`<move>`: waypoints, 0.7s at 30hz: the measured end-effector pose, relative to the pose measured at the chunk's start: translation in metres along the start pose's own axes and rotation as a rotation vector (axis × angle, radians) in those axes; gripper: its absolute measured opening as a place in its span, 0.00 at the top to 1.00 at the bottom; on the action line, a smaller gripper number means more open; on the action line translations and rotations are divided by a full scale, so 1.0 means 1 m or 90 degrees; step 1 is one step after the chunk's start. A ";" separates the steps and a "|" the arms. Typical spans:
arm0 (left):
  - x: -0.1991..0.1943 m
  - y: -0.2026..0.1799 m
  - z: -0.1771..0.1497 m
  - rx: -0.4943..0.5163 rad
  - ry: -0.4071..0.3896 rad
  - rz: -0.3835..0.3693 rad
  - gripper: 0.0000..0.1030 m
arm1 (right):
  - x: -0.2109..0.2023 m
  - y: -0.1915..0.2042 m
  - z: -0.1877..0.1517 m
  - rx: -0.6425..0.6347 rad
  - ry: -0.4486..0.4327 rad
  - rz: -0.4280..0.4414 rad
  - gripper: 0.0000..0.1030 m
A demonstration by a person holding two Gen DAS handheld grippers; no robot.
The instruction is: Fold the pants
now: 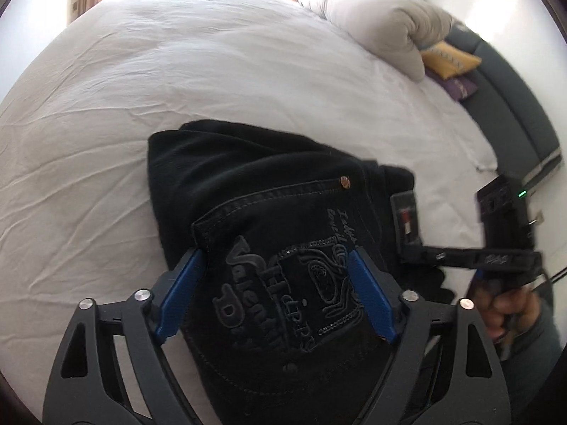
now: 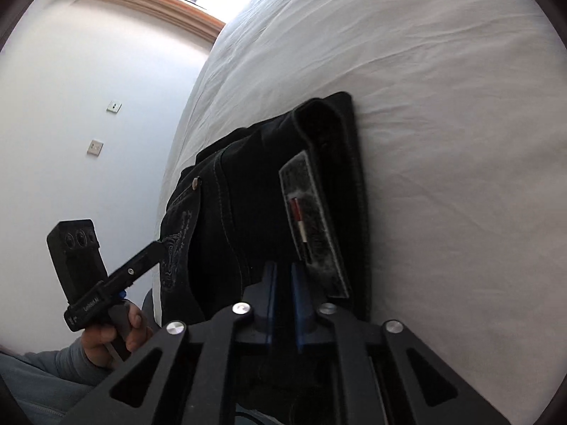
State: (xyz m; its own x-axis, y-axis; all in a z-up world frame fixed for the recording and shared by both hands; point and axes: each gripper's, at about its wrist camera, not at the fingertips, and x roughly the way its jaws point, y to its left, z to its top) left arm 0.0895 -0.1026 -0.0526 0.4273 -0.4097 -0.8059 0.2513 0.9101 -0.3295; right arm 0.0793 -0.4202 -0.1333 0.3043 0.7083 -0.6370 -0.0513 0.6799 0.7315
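Note:
Folded black pants [image 1: 269, 191] lie on the white bed sheet [image 1: 141, 81], back pocket embroidery facing up. My left gripper [image 1: 276, 258] hovers over that pocket, open, its blue pads [image 1: 184, 283] spread wide on either side of the embroidery with nothing pinched. In the right wrist view the pants [image 2: 248, 194] show their waistband label [image 2: 312, 219]. My right gripper [image 2: 283, 269] is shut, with its pads almost together over the waistband beside the label. Whether any fabric is caught between them is hidden. The right gripper [image 1: 404, 248] also shows at the pants' right end.
A bunched grey-white duvet [image 1: 382, 24], a yellow cushion [image 1: 450, 58] and a purple one [image 1: 457, 86] lie at the bed's far right by a dark headboard [image 1: 514, 113]. The bed edge [image 2: 177, 134] drops off toward a white wall with sockets [image 2: 114, 106]. A hand [image 2: 117, 333] holds the left gripper.

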 end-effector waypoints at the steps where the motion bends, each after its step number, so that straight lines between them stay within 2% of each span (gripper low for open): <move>1: 0.010 -0.005 -0.002 0.014 0.002 0.015 0.11 | -0.005 0.001 -0.001 -0.002 -0.007 -0.007 0.92; 3: 0.021 -0.018 -0.009 0.033 -0.002 0.033 0.11 | -0.013 0.010 0.001 -0.013 -0.013 -0.027 0.83; 5: 0.019 -0.019 -0.008 0.028 -0.008 0.027 0.11 | -0.019 0.028 0.009 -0.035 -0.033 -0.017 0.55; 6: 0.013 -0.018 -0.008 0.025 -0.009 0.025 0.10 | -0.020 0.039 0.015 -0.049 -0.045 -0.005 0.52; 9: 0.021 -0.014 -0.007 0.024 0.009 0.049 0.09 | -0.010 0.064 0.033 -0.080 -0.053 0.027 0.49; 11: 0.022 -0.018 -0.008 0.030 0.014 0.062 0.09 | 0.007 0.069 0.042 -0.084 -0.031 0.018 0.46; 14: 0.023 -0.020 -0.008 0.036 0.015 0.066 0.07 | 0.025 0.057 0.037 -0.075 0.017 -0.028 0.46; 15: 0.024 -0.020 -0.008 0.038 0.017 0.068 0.06 | 0.023 0.051 0.033 -0.067 0.017 -0.025 0.46; 17: 0.027 -0.021 -0.009 0.037 0.019 0.071 0.05 | 0.007 0.032 0.024 -0.035 0.003 -0.003 0.53; 19: 0.028 -0.021 -0.010 0.033 0.021 0.071 0.04 | -0.013 0.028 0.011 -0.027 -0.021 -0.004 0.52; 21: 0.030 -0.020 -0.009 0.027 0.023 0.070 0.04 | -0.031 0.034 -0.006 -0.042 -0.034 0.025 0.51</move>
State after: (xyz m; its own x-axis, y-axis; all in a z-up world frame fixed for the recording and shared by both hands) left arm 0.0889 -0.1325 -0.0743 0.4227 -0.3045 -0.8536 0.2418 0.9456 -0.2176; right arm 0.0627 -0.4182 -0.0900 0.3504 0.7252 -0.5927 -0.1261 0.6636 0.7374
